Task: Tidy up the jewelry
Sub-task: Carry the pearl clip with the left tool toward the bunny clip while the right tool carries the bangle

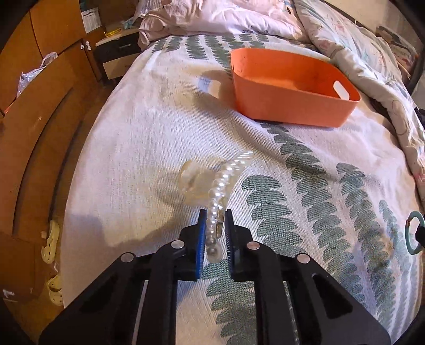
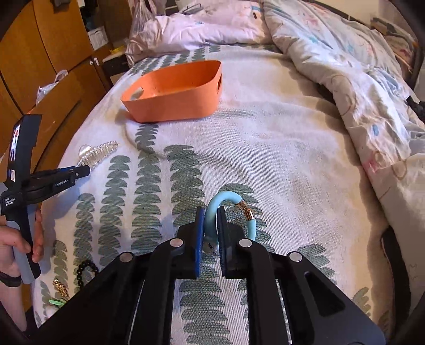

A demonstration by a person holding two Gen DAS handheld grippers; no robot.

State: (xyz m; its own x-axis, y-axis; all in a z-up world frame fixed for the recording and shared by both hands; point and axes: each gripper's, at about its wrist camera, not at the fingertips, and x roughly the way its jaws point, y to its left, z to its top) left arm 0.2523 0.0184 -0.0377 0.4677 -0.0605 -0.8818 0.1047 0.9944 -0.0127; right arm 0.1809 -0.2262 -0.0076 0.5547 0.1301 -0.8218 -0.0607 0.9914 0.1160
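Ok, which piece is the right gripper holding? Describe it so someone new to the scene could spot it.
On the bed's leaf-patterned bedspread, look nearer the camera than the orange basket. The right gripper is shut on a light blue bangle. It is a smooth tube ring with gold end caps, unlike the pearl and clear hair clip in the left gripper.

Basket (image 2: 172, 98) on bed (image 2: 265, 159), pillows (image 2: 212, 24) behind, duvet (image 2: 358, 87) right

Left tool (image 1: 215, 212) & right tool (image 2: 211, 211) both angled down, jaws clamped tight; person's hand (image 2: 16, 238) (bare) grips left handle.
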